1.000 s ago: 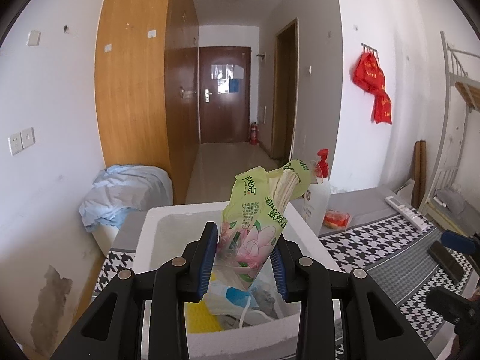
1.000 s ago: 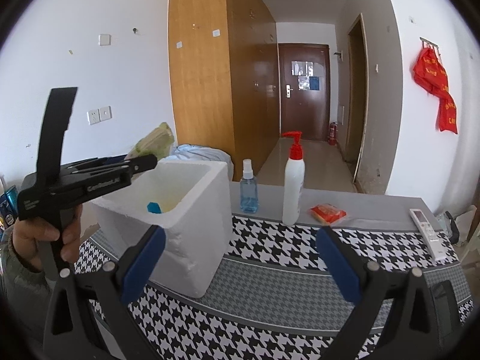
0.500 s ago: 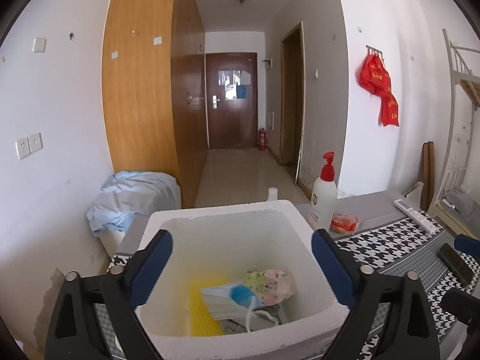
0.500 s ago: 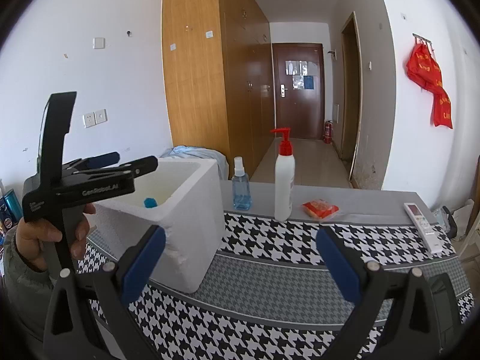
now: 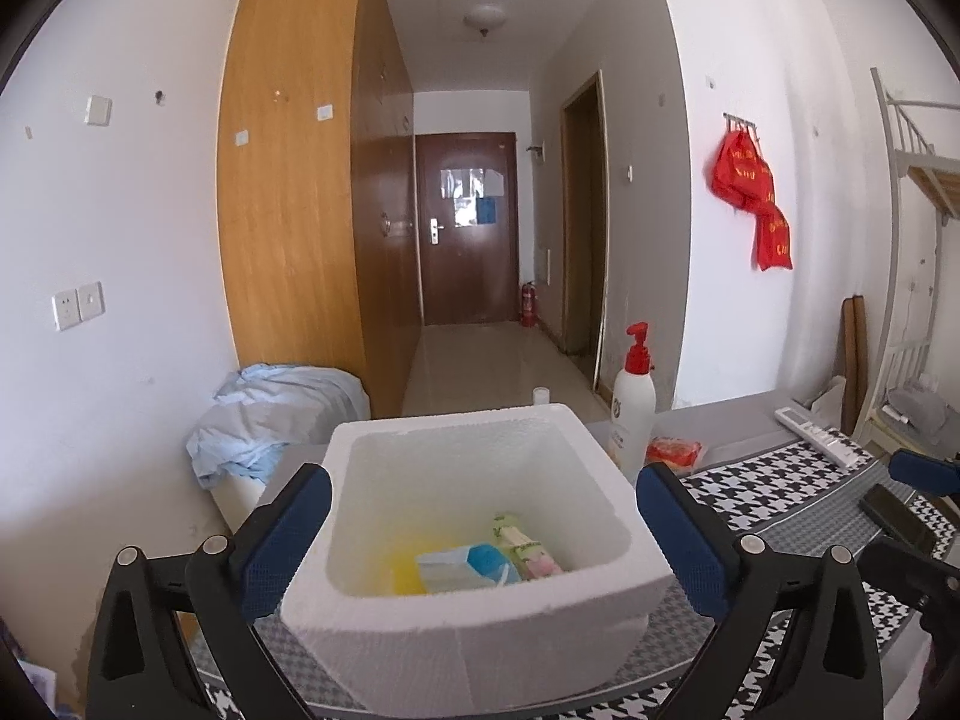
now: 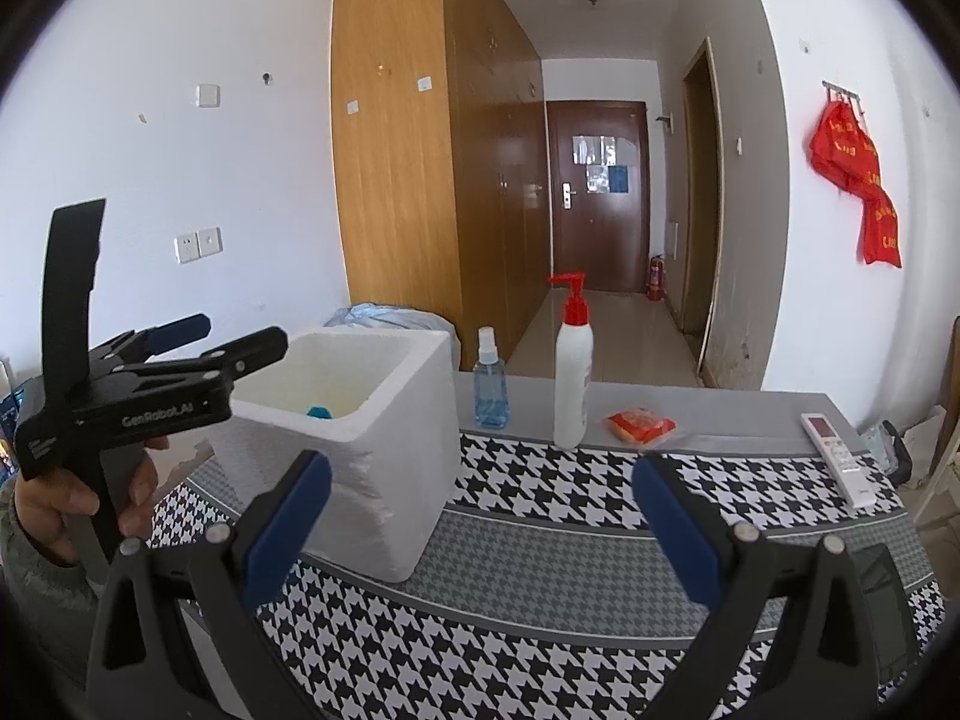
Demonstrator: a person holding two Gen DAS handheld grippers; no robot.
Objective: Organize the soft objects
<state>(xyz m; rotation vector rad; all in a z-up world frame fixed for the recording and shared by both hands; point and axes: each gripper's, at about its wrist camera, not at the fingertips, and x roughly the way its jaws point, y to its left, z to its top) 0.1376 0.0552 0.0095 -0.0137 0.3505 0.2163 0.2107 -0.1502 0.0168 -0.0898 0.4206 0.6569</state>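
Note:
A white foam box (image 5: 474, 618) stands on the houndstooth tablecloth (image 6: 540, 600); it also shows in the right wrist view (image 6: 384, 468). Inside lie a green floral packet (image 5: 525, 549), a blue-and-white pack (image 5: 462, 564) and something yellow (image 5: 402, 573). My left gripper (image 5: 480, 516) is open and empty, its jaws wide on either side of the box above its near rim; it also shows in the right wrist view (image 6: 228, 339). My right gripper (image 6: 480, 510) is open and empty over the cloth, right of the box. An orange packet (image 6: 641, 423) lies at the back of the table.
A pump bottle (image 6: 573, 372) and a blue spray bottle (image 6: 491, 387) stand behind the box. A white remote (image 6: 840, 459) lies at the right edge, a dark phone (image 5: 897, 519) nearer. Blue bedding (image 5: 270, 420) is piled left of the table.
My left gripper opened and dropped the green floral packet into the foam box, then drew back a little. My right gripper stayed open and moved only slightly.

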